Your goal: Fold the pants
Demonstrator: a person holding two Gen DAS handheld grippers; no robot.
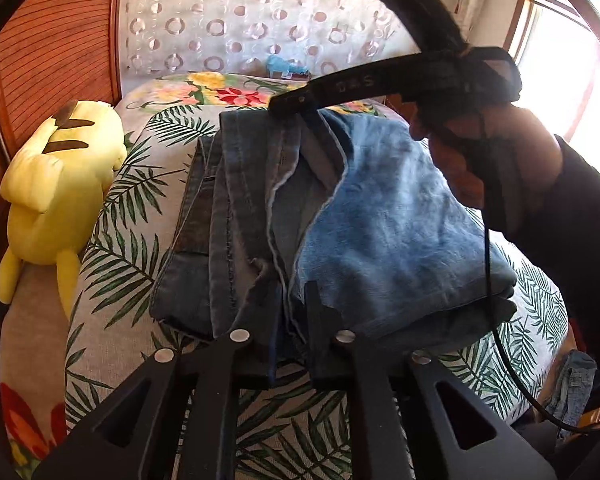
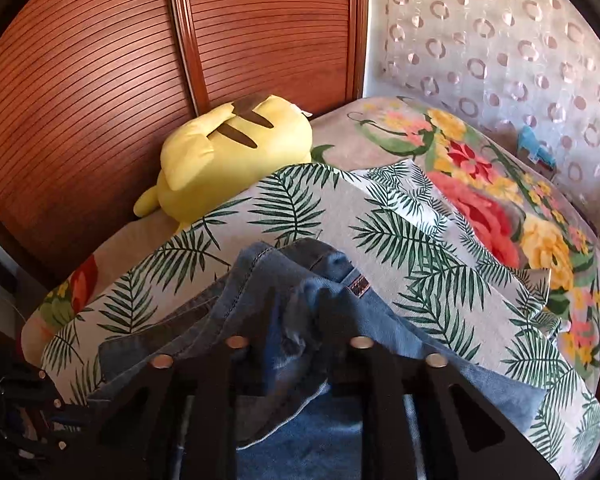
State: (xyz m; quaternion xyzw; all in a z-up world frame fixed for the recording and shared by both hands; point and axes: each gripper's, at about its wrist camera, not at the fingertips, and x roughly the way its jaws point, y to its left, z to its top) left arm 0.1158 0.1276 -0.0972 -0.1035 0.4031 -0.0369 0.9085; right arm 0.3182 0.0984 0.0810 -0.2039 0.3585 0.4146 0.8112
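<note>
Your jeans (image 1: pixel 340 216) sit folded in a stack on the palm-leaf cloth (image 1: pixel 132 216), which lies over a floral bedspread (image 2: pixel 540 240). A yellow plush (image 1: pixel 56 196) lies at the bed's edge against the slatted wood doors (image 2: pixel 100 80), with a ring-pattern curtain (image 1: pixel 240 20) behind the bed and a bright window (image 1: pixel 560 40) off to the right. Your left gripper (image 1: pixel 290 292) has its fingers slightly apart with denim between them; can't tell if it's pinching. Your right gripper (image 2: pixel 296 332) stands apart over a bunched denim fold.

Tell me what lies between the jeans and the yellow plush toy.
Only bare leaf-print bedcover separates the jeans from the plush toy; the left wrist view shows it best.
</note>
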